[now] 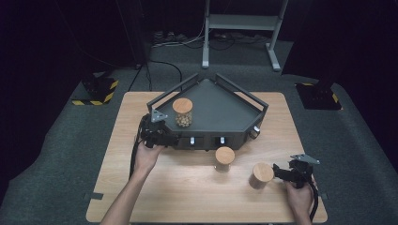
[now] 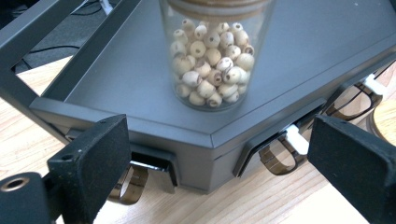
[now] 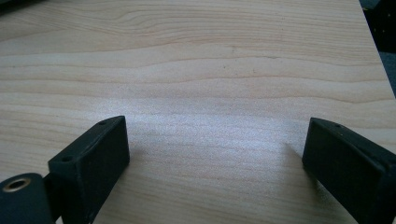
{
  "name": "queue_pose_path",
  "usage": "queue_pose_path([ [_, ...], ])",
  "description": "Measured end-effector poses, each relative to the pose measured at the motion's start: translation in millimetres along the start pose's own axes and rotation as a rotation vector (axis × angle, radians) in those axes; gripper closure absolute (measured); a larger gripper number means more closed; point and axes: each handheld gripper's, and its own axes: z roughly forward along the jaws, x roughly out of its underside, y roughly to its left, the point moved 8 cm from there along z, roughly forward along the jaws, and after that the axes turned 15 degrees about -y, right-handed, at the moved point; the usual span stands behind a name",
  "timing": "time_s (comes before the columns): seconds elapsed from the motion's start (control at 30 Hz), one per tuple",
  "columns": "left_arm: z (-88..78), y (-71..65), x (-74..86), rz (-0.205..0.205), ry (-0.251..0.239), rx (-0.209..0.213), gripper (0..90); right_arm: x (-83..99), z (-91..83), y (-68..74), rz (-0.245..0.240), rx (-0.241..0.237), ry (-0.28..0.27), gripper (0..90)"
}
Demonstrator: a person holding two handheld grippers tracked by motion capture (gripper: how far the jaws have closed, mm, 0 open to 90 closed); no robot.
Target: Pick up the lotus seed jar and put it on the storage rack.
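A: Where is the bead jar (image 1: pixel 182 112)?

B: Upright on the grey tray (image 1: pixel 220 110), near the tray's left front edge. In the left gripper view the jar (image 2: pixel 212 60) is clear glass, part-filled with pale beads, and stands just behind the tray's front wall (image 2: pixel 196 140).

A: And the left gripper (image 1: pixel 162 136)?

B: It sits at the tray's left front corner, in front of the jar. Its jaws stand wide apart with nothing between the pads; the jar lies beyond them, untouched. The left hand (image 1: pixel 148 157) holds it from below.

A: The right gripper (image 1: pixel 281 172)?

B: Low over the table (image 1: pixel 187 187) at the right front, pointing left toward a wood-lidded jar (image 1: pixel 261 175) just beside it. In the right gripper view its jaws are spread, with bare wood between them (image 3: pixel 210 140).

A: Anything else on the table?

B: A second lidded jar (image 1: pixel 224 158) stands just in front of the tray, between the two grippers.
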Motion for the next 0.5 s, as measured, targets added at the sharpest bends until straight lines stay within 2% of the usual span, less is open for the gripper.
queue_pose_path([
  [0.5, -7.5, 0.9, 14.9, 0.008, 0.005, -0.009, 6.4, 0.0, 0.0, 0.0, 0.000, 0.000, 0.000, 7.0],
])
